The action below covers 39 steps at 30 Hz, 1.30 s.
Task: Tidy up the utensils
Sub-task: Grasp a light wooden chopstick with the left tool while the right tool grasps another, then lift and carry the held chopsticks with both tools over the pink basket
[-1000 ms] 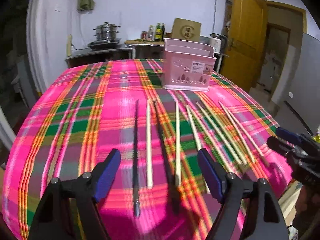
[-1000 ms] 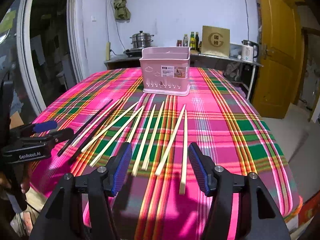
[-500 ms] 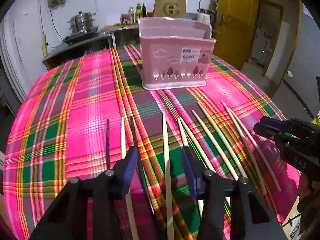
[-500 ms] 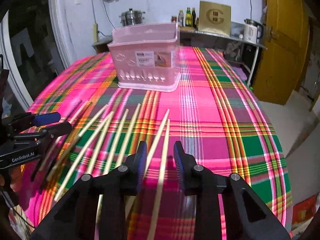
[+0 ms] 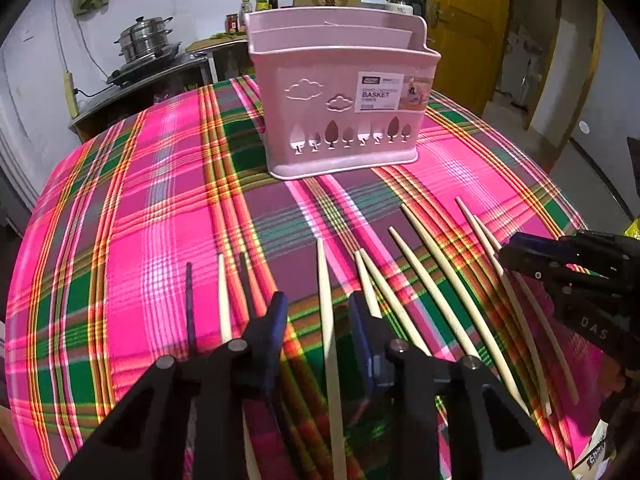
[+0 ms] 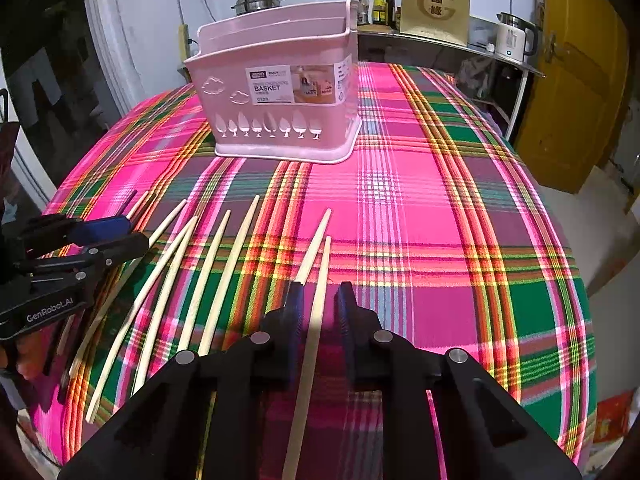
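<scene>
Plaid-clothed worktop [image 5: 132, 200]; pink basket [image 5: 340, 96] at twelve o'clock. Left tongs [image 5: 318, 318] and right tongs [image 6: 319, 300] closing, narrow, each straddling one pale chopstick [image 5: 326, 300], pads not yet touching. Risk: a neighbouring stick gets pinched or rolls.

The left hand-held gripper [image 5: 318, 320] is built of matte black plastic, with two broad angular arms tapering to narrow fingers faced with dark blue pads [image 5: 279, 320]. Round silver screw heads are set at the arm joints. The right hand-held gripper [image 6: 319, 304] is made alike: black body, blue pads, silver screws. White lettering, "GenRobot.AI" and "DAS", is printed on the gripper bodies.
</scene>
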{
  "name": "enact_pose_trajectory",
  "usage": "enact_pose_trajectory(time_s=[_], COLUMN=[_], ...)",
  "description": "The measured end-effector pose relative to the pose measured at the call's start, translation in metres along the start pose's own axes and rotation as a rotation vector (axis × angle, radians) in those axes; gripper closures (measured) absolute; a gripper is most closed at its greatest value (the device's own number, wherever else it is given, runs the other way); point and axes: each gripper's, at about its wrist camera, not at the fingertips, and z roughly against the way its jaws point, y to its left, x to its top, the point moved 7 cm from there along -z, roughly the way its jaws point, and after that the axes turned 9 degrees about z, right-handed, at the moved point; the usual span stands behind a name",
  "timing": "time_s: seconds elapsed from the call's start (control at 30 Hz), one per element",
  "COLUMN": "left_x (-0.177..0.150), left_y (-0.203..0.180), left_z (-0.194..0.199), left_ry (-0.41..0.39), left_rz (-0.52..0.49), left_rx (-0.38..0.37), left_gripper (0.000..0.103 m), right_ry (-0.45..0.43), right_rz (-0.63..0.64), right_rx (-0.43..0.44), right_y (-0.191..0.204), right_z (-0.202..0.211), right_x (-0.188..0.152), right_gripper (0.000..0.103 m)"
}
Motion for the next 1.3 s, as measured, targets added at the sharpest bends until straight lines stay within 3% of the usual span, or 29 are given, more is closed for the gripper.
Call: enact_pose_trajectory(time_s=[0.3,0.57,0.63,0.77,0.87,1.03,1.3], left_x=[0.003,0.014,0.015,0.016,0.016,0.021,0.046], left_y=[-0.010,-0.010,-0.011,-0.013,-0.014,-0.014,-0.015], left_z=[-0.015,-0.025,-0.026,-0.026,-0.025,-0.011,0.045], left_ry=[0.039,0.104,0.107,0.108,0.118,0.090,-0.023], left_rz=[-0.048,-0.055,-0.054,-0.055,-0.052,-0.042,-0.028], left_rx=[0.015,-0.019,-0.022,-0.021,-0.025,-0.046,-0.090], left_gripper=[0.078,0.078,0.080,0.096,0.096,0.096,0.096], right_ry=[0.032,0.065,0.067,0.064,0.056,0.018,-0.076], right_rz=[0.026,0.038,0.036,0.016,0.006,-0.004,-0.006], right_rx=[-0.012,-0.009,-0.005,0.026,0.032,0.055,0.068], right_y=[-0.001,-0.002,-0.003,-0.005,-0.006,-0.008,-0.009], right_z=[-0.011,-0.016,-0.016,-0.016,-0.014,-0.002,0.038], right_x=[0.007,0.013,0.014,0.014,0.015,0.020,0.043], right_gripper=[0.090,0.096,0.097,0.098,0.098,0.098,0.098])
